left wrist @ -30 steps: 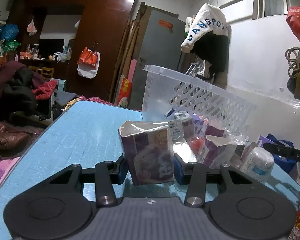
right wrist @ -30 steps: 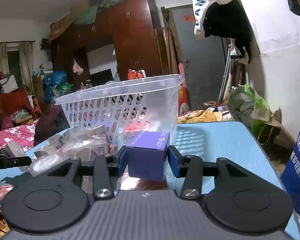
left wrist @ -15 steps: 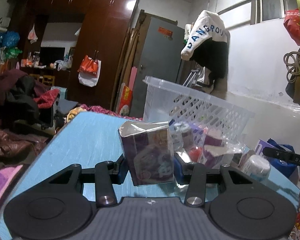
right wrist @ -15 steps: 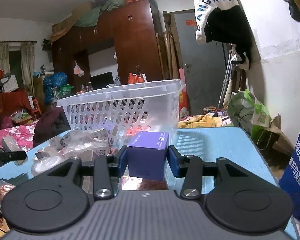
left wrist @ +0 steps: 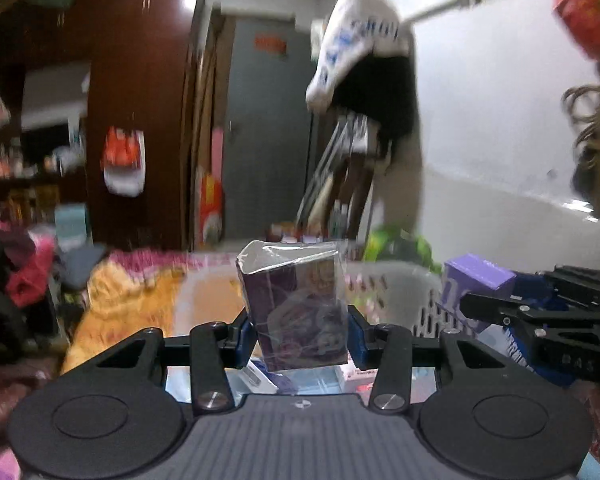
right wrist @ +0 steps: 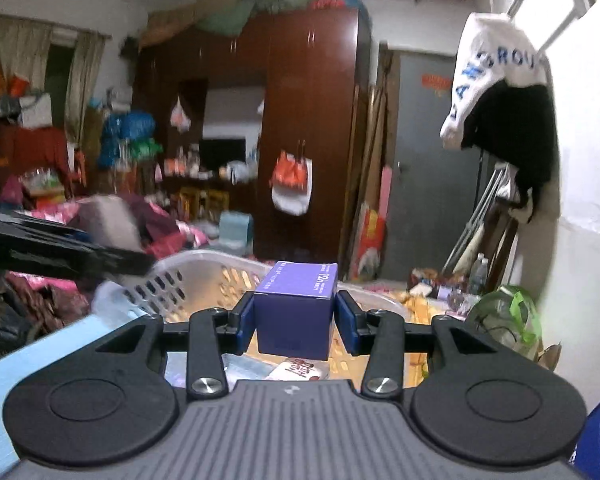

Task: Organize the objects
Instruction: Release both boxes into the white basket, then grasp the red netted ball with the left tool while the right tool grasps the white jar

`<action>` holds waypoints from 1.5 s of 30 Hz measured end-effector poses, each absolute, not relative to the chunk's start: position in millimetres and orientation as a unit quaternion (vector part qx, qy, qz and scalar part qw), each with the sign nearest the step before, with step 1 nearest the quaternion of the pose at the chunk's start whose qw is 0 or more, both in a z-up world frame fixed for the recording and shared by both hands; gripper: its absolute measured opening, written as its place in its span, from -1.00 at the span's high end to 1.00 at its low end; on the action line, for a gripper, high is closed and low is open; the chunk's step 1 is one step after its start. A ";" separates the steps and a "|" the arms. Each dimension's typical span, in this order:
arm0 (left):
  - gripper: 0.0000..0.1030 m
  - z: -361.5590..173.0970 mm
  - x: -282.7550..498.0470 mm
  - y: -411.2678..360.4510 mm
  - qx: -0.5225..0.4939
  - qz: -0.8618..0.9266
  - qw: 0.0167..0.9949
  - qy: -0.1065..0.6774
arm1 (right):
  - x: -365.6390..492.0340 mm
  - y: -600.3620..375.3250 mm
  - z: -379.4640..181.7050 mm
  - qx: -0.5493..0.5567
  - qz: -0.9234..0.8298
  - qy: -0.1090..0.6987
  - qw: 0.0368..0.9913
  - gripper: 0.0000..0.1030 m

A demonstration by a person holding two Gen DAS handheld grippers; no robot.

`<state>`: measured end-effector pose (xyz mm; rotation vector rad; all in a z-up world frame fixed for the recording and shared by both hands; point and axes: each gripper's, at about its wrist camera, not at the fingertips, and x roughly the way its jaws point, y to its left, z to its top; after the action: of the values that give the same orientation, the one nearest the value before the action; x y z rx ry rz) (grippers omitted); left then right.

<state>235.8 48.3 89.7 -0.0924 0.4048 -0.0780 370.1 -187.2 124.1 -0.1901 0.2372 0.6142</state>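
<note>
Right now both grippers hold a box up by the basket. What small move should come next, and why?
Probably carry each box a little further forward, over the basket's inside, then let go. The left gripper clamps a wrapped box and the right gripper a purple box, both up at the white basket rim, whose open inside lies just ahead and below.

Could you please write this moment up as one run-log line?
left gripper: shut on wrapped purple box | right gripper: shut on blue box | both above white basket
</note>
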 end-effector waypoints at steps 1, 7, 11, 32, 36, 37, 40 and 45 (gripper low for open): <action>0.00 83.5 247.4 48.0 -0.049 -0.039 0.975 0.213 | 377.8 -183.7 122.3 -0.097 0.299 0.124 0.941 0.09; -0.45 67.0 243.7 58.5 -0.066 -0.033 0.971 0.229 | 378.4 -193.6 111.6 -0.095 0.287 0.120 0.946 -0.87; -0.60 70.8 198.3 60.3 -0.050 -0.043 0.976 0.209 | 344.9 -224.7 100.3 -0.054 0.304 0.122 0.943 -1.00; -0.68 -42.9 15.9 11.8 0.007 -0.015 0.982 0.188 | 236.3 -213.1 18.4 -0.038 0.377 0.093 0.921 -0.38; -0.68 -53.0 14.5 13.7 0.006 -0.023 0.982 0.189 | 243.7 -202.3 10.4 -0.051 0.364 0.102 0.924 -0.09; -0.68 -55.2 14.5 12.2 0.010 -0.024 0.982 0.187 | 242.3 -201.6 7.6 -0.052 0.363 0.100 0.925 -0.04; -0.65 -61.2 14.1 7.9 0.026 -0.028 0.983 0.178 | 233.0 -205.2 2.0 -0.060 0.356 0.093 0.928 0.02; -0.20 -66.3 15.5 -1.1 0.045 -0.035 0.983 0.175 | 223.6 -202.0 -1.0 -0.087 0.349 0.085 0.929 0.02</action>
<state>15.5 -1.1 -66.3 0.0898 0.3520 -0.0695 223.6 -202.0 -1.0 -0.1773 0.1743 0.7146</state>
